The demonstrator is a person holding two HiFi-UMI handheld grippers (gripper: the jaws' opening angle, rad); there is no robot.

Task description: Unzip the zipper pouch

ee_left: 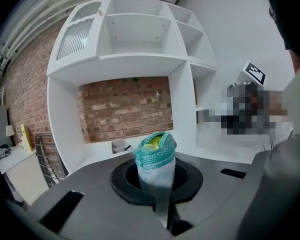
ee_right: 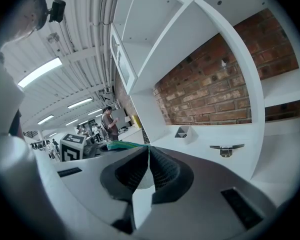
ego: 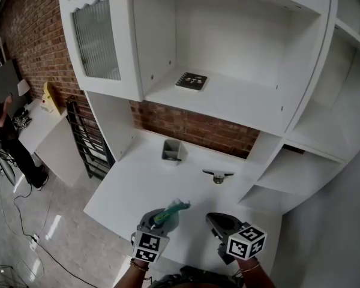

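The zipper pouch [ego: 171,212] has a white body and a teal mesh top. It stands up from my left gripper [ego: 162,219], which is shut on its lower part, above the front of the white fold-down shelf [ego: 138,185]. In the left gripper view the pouch [ee_left: 156,159] rises upright between the jaws, its top parted with yellow showing inside. My right gripper [ego: 213,218] is just right of the pouch, apart from it, its jaws together. In the right gripper view the right gripper [ee_right: 147,156] shows a thin teal line at the seam, and the pouch's teal edge [ee_right: 124,145] lies to the left.
A small grey bin [ego: 172,150] and a metal latch [ego: 218,175] sit farther back on the shelf by the brick wall. A dark card [ego: 191,80] lies in the upper cabinet bay. A ribbed-glass door [ego: 96,38] hangs upper left. A person [ego: 3,131] stands far left.
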